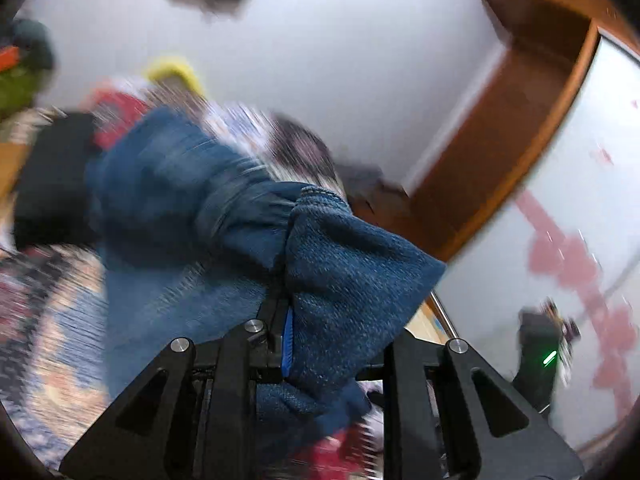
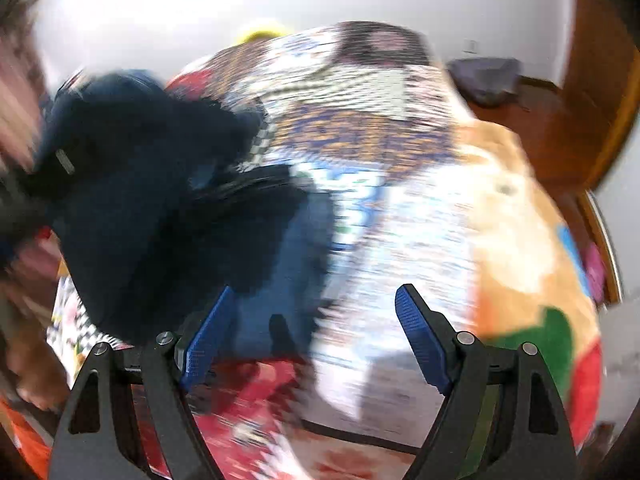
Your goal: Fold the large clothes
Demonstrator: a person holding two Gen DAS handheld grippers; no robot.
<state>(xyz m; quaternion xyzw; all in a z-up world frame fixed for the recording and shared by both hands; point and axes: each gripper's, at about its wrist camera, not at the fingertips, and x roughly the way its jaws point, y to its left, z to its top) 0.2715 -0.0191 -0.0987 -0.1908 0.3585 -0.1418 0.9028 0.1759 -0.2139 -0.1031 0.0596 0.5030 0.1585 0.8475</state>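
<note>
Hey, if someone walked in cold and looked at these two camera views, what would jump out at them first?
First, the blue knit garment bunched up and clamped in the left gripper, filling the middle of the left wrist view. In the right wrist view, the right gripper stands wide open with its blue pads bare, above a busy patterned bedspread. Both views are heavily motion-blurred.

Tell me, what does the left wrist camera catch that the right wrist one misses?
Only the left wrist view shows the left gripper shut on the blue garment, with a wooden door frame behind. Only the right wrist view shows the right gripper open and holding nothing, above a patterned bedspread. Both show the blue garment and something yellow by the white wall.
</note>
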